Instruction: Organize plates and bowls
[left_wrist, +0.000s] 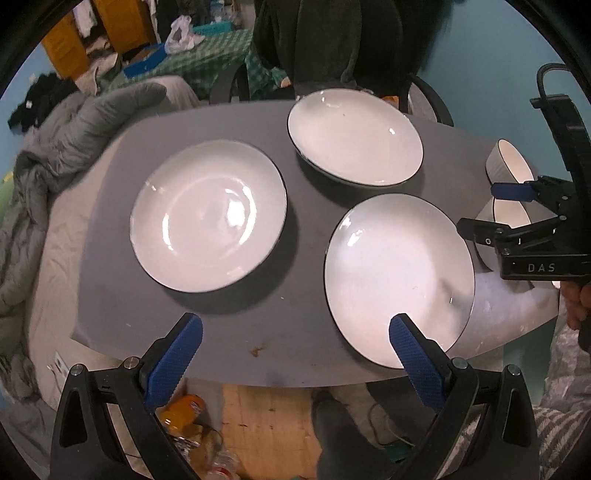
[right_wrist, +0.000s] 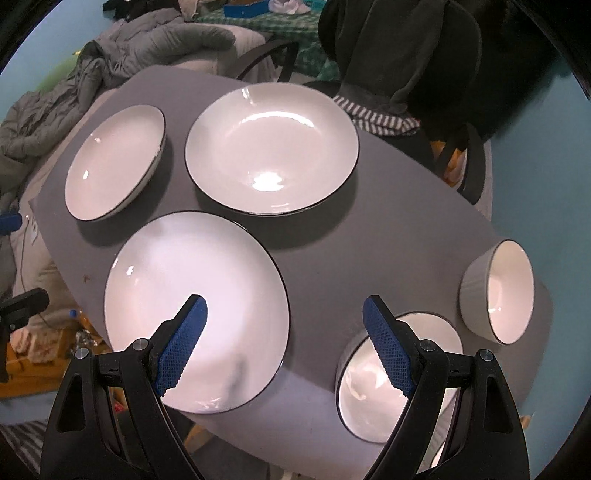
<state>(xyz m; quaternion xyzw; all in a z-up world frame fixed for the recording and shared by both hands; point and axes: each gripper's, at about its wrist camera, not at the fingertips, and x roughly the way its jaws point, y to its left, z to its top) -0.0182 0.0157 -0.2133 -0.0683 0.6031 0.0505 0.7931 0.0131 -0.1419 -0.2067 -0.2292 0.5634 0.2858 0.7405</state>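
Both tongs wide, empty: left tongs (left_wrist: 295, 341), right tongs (right_wrist: 284, 325). Near plate (right_wrist: 195, 306) on desk (right_wrist: 369, 236): likely glazed ceramic, stiff, heavy, slippery, fragile; grip rim at overhanging near edge.

The only writing I can read is on my right gripper (left_wrist: 517, 206), seen from my left wrist camera at the right-hand edge of the gray table (left_wrist: 229, 332): the pale capitals "DAS" stand on its black body, just below the arm joints. The plates and bowls carry no lettering I can make out from either view.
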